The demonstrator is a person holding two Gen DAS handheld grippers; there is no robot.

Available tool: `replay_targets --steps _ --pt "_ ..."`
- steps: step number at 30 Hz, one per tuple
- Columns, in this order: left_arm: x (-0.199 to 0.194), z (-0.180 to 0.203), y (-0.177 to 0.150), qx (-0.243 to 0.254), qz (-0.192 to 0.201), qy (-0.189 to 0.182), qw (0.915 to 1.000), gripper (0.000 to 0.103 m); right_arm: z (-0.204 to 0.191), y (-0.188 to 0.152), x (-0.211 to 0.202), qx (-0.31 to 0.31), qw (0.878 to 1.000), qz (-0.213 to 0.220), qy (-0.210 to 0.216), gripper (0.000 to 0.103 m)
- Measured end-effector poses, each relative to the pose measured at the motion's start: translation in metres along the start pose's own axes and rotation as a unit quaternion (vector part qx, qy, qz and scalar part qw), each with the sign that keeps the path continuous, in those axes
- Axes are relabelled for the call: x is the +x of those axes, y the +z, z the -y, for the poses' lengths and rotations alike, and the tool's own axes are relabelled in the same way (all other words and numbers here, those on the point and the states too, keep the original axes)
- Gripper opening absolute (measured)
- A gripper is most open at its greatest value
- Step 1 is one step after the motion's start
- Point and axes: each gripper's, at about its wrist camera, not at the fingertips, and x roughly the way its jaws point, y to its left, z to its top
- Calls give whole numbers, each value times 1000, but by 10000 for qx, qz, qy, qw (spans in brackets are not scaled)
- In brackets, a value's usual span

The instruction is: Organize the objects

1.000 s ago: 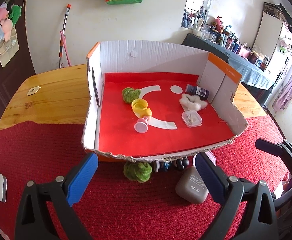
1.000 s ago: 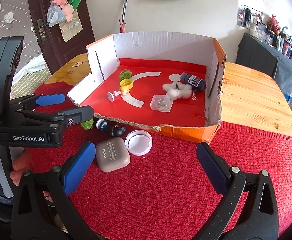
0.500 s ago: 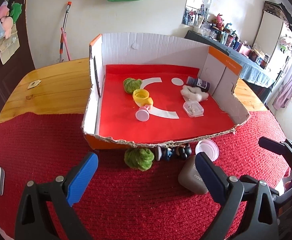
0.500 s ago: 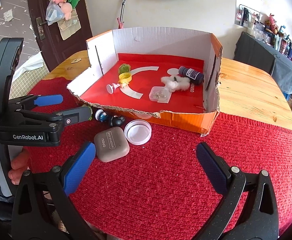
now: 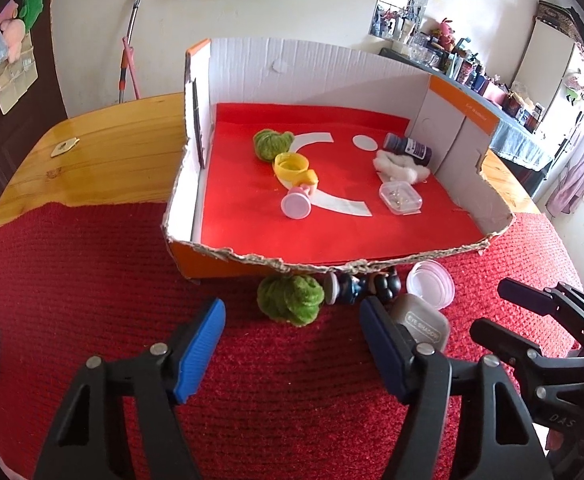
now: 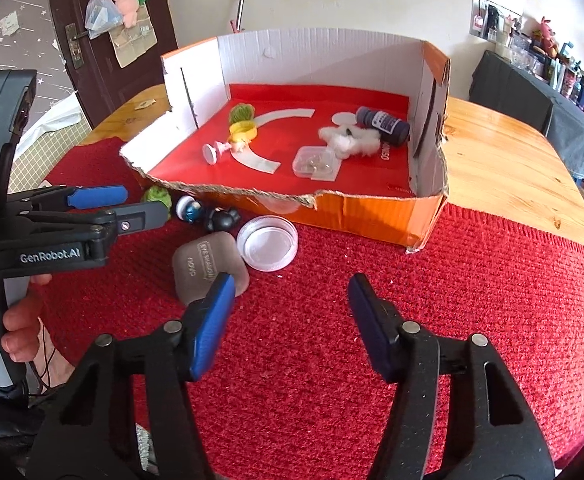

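Objects to be organized lie in two groups: some inside the cardboard box [image 5: 452, 120], the rest loose on the red mat [image 5: 92, 280] against the box's torn front edge.

Starting at the left gripper [image 5: 292, 344], its blue-padded fingers are spread wide and hold nothing. It hovers low over the mat, aimed at the green yarn ball [image 5: 290, 299] that sits just ahead of and between its fingertips, which suggests this ball is the next pick. Just to the right of the ball lie a small blue-and-white figurine [image 5: 346, 285], a black toy [image 5: 384, 284], a grey case [image 5: 424, 326] printed with "EYE SHADOW", and a clear round lid [image 5: 430, 284].

The right gripper [image 6: 290, 304] is likewise spread and empty, held above bare mat with the grey case [image 6: 208, 266] touching the view of its left finger and the round lid [image 6: 268, 248] a little further out. It seems to be waiting while the left one works.

Further out, the box already contains a second green yarn ball [image 5: 272, 145], a yellow ring [image 5: 292, 165], a pink-based toy [image 5: 297, 204], a white cotton tuft [image 5: 400, 168], a dark bottle [image 5: 410, 147] lying on its side and a small clear container [image 5: 400, 198]. The low torn front wall makes it easy to lift items in from the mat side.
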Motion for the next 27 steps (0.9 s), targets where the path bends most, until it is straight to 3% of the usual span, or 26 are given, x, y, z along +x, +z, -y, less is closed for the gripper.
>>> replay_targets --steps 12,27 --pt "14 -8 2 -97 -163 12 9998 71 5 2 25 -50 9997 -243 -28 57" --pt "17 -15 5 -179 -193 5 9997 70 -12 10 38 -324 9992 -237 -9 57"
